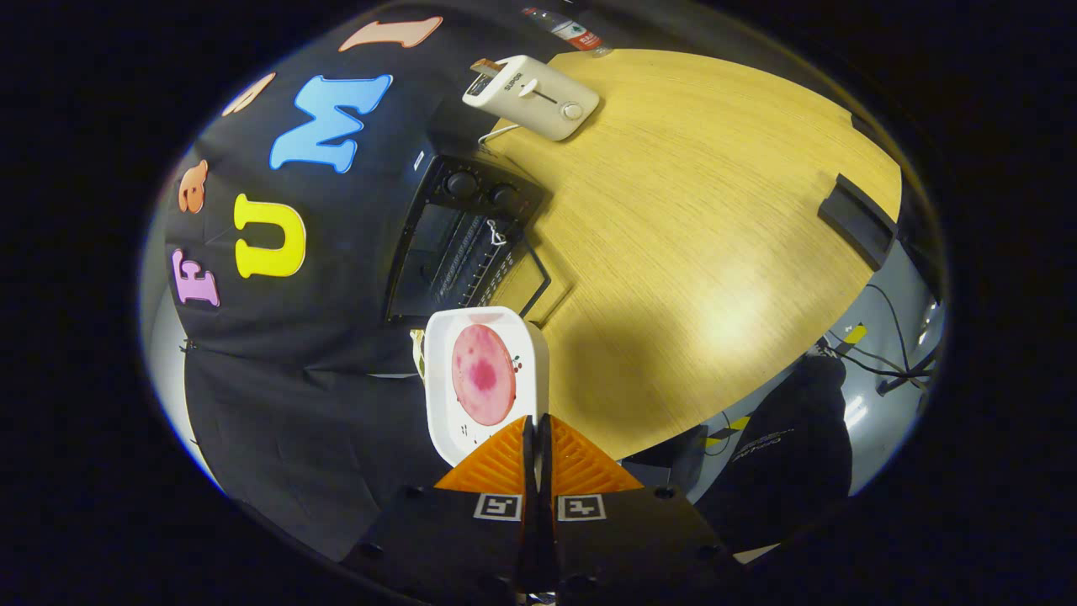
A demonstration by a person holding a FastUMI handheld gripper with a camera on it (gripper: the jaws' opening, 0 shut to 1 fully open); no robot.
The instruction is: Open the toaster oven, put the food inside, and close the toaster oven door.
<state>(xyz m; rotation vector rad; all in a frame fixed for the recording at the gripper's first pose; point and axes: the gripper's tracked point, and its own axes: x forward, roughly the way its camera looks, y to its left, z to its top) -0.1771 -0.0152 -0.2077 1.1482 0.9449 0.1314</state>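
Toaster oven door hangs open beyond the plate of food pinched by the gripper.

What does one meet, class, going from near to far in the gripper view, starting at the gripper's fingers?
Orange fingers of the gripper, shut on the white plate bearing a pink food slice → black toaster oven, door open → white toaster.
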